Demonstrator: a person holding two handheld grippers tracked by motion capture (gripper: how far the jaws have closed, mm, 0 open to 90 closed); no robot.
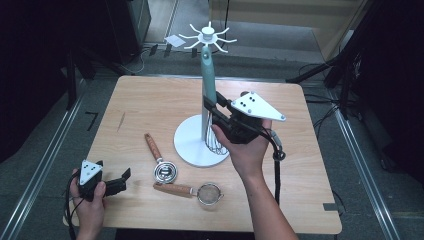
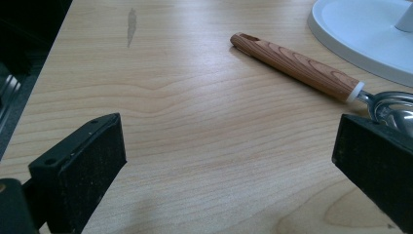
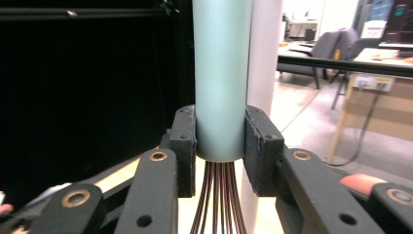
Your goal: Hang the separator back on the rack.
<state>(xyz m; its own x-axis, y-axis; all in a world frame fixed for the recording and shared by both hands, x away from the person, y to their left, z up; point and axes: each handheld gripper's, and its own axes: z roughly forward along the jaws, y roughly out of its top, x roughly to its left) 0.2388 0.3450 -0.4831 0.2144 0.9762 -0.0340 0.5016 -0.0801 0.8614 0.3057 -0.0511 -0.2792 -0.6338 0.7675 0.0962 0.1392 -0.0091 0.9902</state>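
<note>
Left of the stand [image 1: 197, 150], the left gripper [image 1: 122, 181] rests on the table [image 1: 150, 95], jaws wide and empty, likely waiting. Nearer the stand lie a scoop [image 1: 161, 162] and strainer [image 1: 192, 191]. Against the stand's pole, the right gripper [image 1: 214, 106] clamps the whisk [image 1: 209, 80] at its handle's lower end, seemingly to hang it: upright, wires down, handle toward the hooks.

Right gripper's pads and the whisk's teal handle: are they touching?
Touching. In the right gripper view both pads of the right gripper sit flush against the whisk's teal handle, no gap either side.
</note>
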